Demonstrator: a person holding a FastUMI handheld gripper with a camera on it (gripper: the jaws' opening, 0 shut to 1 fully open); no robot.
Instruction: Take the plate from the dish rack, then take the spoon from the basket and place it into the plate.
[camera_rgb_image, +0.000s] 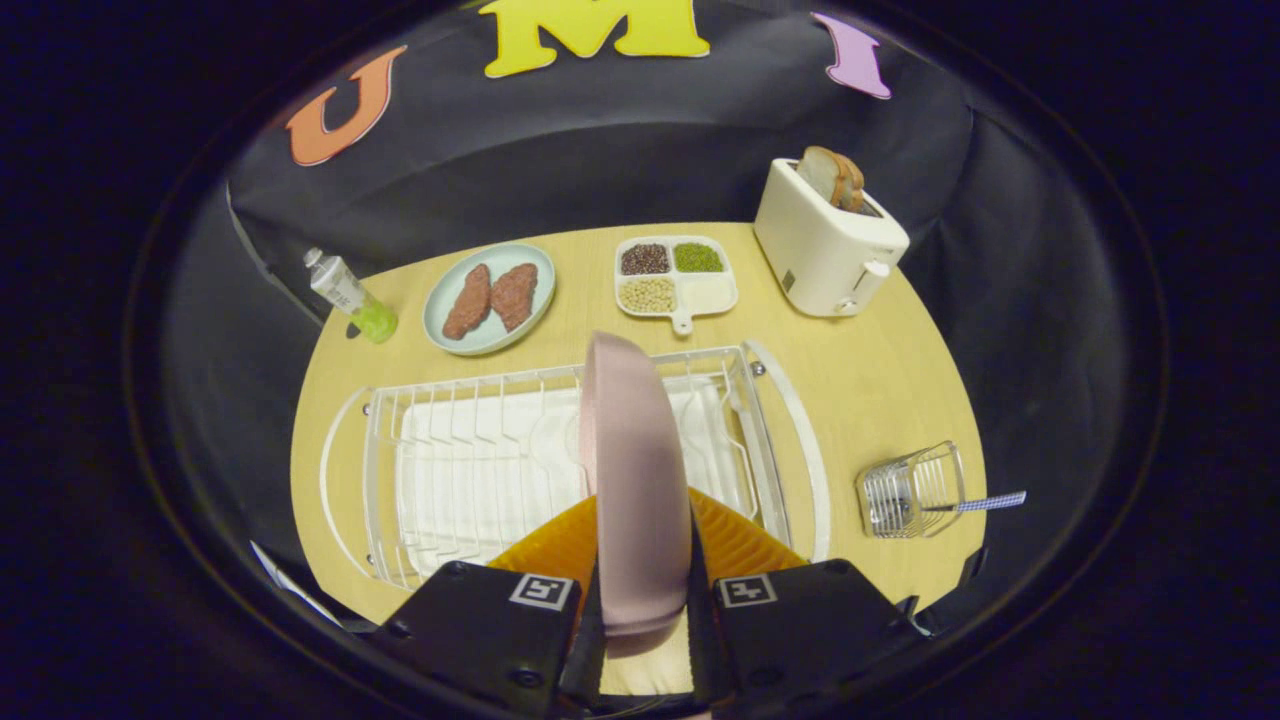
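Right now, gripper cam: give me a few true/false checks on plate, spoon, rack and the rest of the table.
1. The gripper is shut on the pink plate, held edge-on. True.
2. The spoon lies on the plate. False: it sits in the wire basket, handle sticking out.
3. The dish rack holds other dishes. False: only bare wires show.
4. Bread sticks up from the toaster. True.
5. The blue plate is bare. False: two brown pieces lie on it.

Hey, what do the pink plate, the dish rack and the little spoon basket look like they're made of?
Pink plate, clamped on edge in the gripper: matte, no glare, so probably plastic or silicone rather than glazed ceramic. Dish rack: thin white-coated wire, likely metal, over a white tray. Basket: bare shiny wire mesh, seemingly steel.
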